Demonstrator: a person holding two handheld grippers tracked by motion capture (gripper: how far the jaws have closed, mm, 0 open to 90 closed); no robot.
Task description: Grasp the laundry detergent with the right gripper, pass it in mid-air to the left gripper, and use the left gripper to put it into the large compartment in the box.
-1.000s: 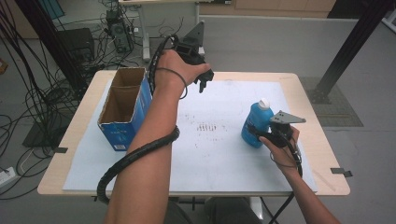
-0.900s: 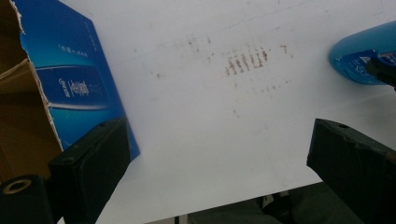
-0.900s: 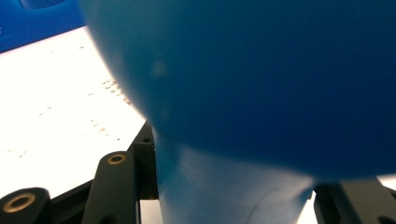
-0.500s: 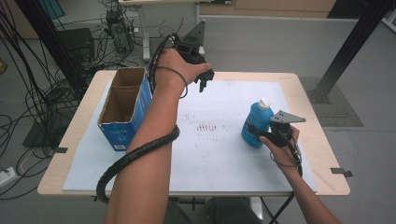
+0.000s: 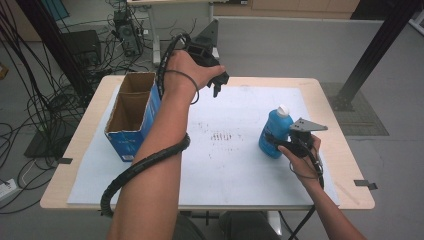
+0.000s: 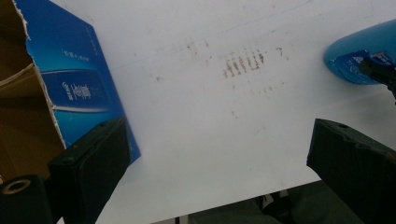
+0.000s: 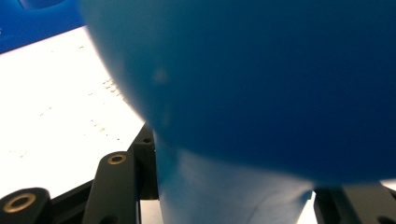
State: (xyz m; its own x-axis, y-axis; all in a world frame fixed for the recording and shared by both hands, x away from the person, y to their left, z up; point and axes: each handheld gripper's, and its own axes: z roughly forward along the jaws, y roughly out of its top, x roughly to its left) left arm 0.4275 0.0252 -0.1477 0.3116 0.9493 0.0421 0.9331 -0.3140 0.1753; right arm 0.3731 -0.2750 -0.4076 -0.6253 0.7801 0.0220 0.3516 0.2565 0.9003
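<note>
Blue bottle (image 5: pixel 273 134) stayed clamped in my right gripper (image 5: pixel 286 145) — nothing shifted; my left gripper (image 5: pixel 216 86) hung spread apart beside the cardboard box (image 5: pixel 131 116) — lift pending.

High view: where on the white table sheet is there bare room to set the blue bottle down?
Bare sheet lies between the open blue cardboard box and the blue plastic bottle, plus the near edge. Crowded: right side, right gripper clamping the bottle.

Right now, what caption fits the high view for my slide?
Right gripper clamps a blue bottle; left gripper hovers open beside the cardboard box.
</note>
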